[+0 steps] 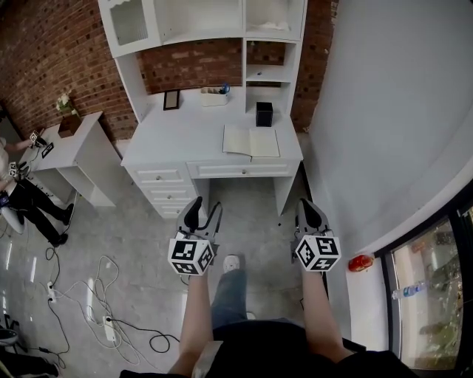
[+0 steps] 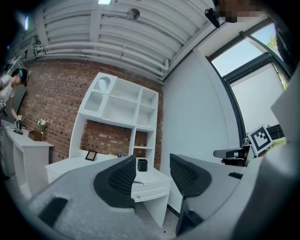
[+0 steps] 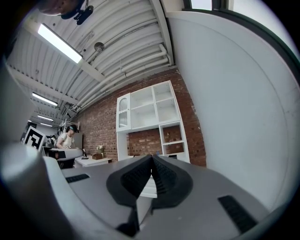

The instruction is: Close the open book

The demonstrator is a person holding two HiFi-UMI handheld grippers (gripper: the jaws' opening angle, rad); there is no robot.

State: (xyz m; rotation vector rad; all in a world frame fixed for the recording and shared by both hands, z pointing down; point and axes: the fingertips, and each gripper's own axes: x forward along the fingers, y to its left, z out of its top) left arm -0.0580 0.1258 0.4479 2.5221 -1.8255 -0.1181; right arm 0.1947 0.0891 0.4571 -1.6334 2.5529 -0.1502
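An open book (image 1: 251, 141) with pale pages lies flat near the front right of the white desk (image 1: 177, 136). In the left gripper view the book (image 2: 146, 177) shows small between the jaws, far off. My left gripper (image 1: 199, 212) hangs over the floor in front of the desk drawers, well short of the book, open and empty (image 2: 152, 176). My right gripper (image 1: 309, 213) hangs by the desk's right leg, also apart from the book, its jaws shut on nothing (image 3: 152, 176).
On the desk stand a black box (image 1: 264, 114), a small picture frame (image 1: 171, 99) and a white tray (image 1: 214, 96), under a white shelf unit (image 1: 203, 22). A grey wall (image 1: 399, 111) runs along the right. Cables (image 1: 96, 295) lie on the floor at left beside a side table (image 1: 70, 144).
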